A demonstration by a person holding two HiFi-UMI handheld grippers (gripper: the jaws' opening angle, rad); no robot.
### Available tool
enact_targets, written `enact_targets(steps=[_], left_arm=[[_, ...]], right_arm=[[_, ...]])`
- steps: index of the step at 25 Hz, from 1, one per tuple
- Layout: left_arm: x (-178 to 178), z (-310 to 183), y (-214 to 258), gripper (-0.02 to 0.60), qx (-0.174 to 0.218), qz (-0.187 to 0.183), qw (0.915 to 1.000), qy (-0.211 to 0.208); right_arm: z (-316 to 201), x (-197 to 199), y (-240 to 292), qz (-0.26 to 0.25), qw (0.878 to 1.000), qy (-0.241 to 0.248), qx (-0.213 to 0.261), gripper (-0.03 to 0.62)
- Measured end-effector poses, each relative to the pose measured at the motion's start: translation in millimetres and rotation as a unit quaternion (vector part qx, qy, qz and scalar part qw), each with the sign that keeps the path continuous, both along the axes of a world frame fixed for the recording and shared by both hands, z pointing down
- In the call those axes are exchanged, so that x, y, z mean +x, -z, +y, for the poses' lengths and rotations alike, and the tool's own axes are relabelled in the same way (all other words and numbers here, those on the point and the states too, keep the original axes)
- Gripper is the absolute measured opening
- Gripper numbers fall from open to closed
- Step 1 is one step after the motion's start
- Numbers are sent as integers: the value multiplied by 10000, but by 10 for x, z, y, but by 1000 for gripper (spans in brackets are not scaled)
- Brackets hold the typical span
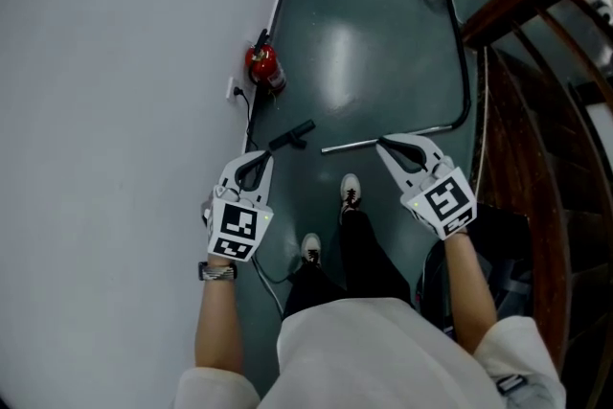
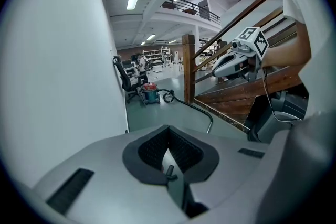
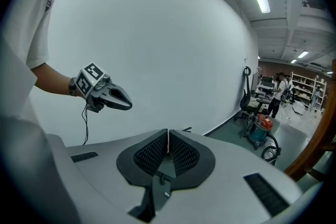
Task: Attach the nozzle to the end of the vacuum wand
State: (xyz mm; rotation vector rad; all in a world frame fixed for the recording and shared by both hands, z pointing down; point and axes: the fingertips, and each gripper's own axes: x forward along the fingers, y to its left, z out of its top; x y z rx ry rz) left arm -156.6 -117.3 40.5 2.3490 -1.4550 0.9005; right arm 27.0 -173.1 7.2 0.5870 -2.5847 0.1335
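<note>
- Two tools, left tool (image 1: pixel 256 159) and right tool (image 1: pixel 384 147): jaws together, empty.
- On floor (image 1: pixel 364 53), frame centre: nozzle (image 1: pixel 292 137) and wand (image 1: pixel 350 146), apart.
- Nothing attached; pickup and joining still to do.

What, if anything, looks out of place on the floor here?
Nothing spilled or broken shows. The only loose ends: the vacuum wand lies flat on the floor, and the black nozzle lies apart from its open end, nearer the wall.
</note>
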Motion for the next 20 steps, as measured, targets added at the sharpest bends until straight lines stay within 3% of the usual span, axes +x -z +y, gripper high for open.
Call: enact_targets(steps=[9, 20], left_arm=[[54, -139, -359, -2, -167, 117, 9996, 175], [59, -103, -813, -2, -324, -9, 9994, 78]], right_arm=[[-39, -56, -342, -171, 9993, 160, -287, 29], [-46, -215, -938, -323, 9984, 64, -464, 29]])
